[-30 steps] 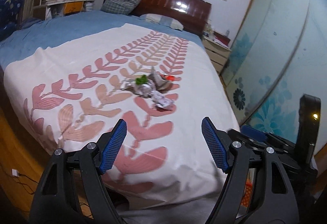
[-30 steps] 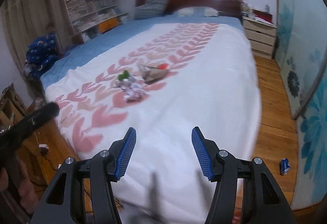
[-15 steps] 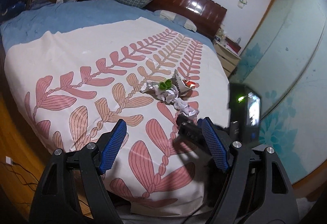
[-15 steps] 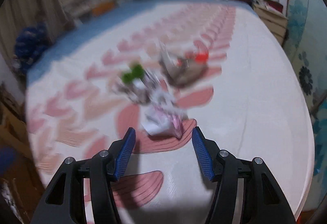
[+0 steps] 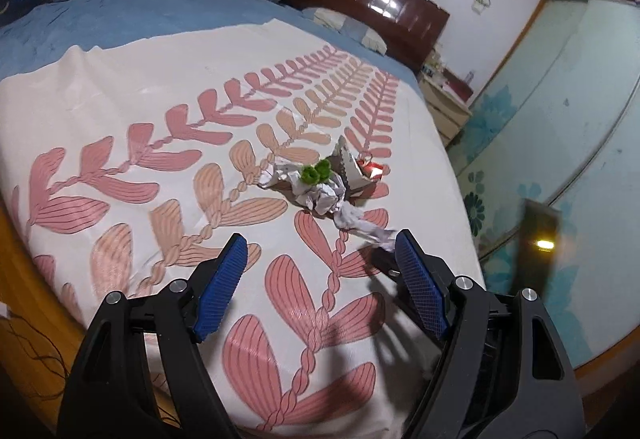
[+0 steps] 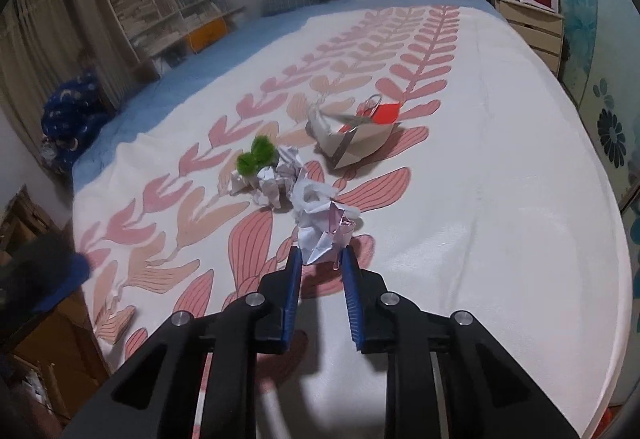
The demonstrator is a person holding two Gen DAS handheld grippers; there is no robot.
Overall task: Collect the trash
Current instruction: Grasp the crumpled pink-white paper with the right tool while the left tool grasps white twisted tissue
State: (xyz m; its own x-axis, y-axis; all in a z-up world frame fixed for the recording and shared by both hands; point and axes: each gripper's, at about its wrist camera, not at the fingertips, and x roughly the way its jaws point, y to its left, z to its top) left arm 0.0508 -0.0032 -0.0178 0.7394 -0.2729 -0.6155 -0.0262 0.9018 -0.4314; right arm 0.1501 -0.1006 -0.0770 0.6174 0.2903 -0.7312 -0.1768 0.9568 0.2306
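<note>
Left wrist view: your left gripper (image 5: 320,279) hangs above the foot of the bed (image 5: 100,111) with its blue pads wide apart and nothing between them. It points up the leaf-patterned cover toward the trash pile (image 5: 320,183): crumpled white paper, a green fuzzy scrap (image 5: 316,171) and a small paper bag (image 5: 352,171) with a red tag. A strand of the nearest paper runs down to the right finger's tip, where the dark shape of your other tool shows, partly hidden. Keep this hand level and clear so it does not brush the pile; it looks best placed to take the next piece.

Right wrist view: your right gripper (image 6: 320,259) reaches low over the cover, tilted slightly down, its pads drawn close on the near end of the crumpled paper wad (image 6: 320,223). The hold seems to catch only the lower edge, with most of the wad fanning out beyond the tips. To do this well, squeeze firmly before lifting, and lift straight up, since loose paper may slip or unfold. The second wad (image 6: 272,183) and the green scrap (image 6: 256,155) lie just beyond to the left; the paper bag (image 6: 356,143) sits farther back. No bin is visible in either view.
</note>
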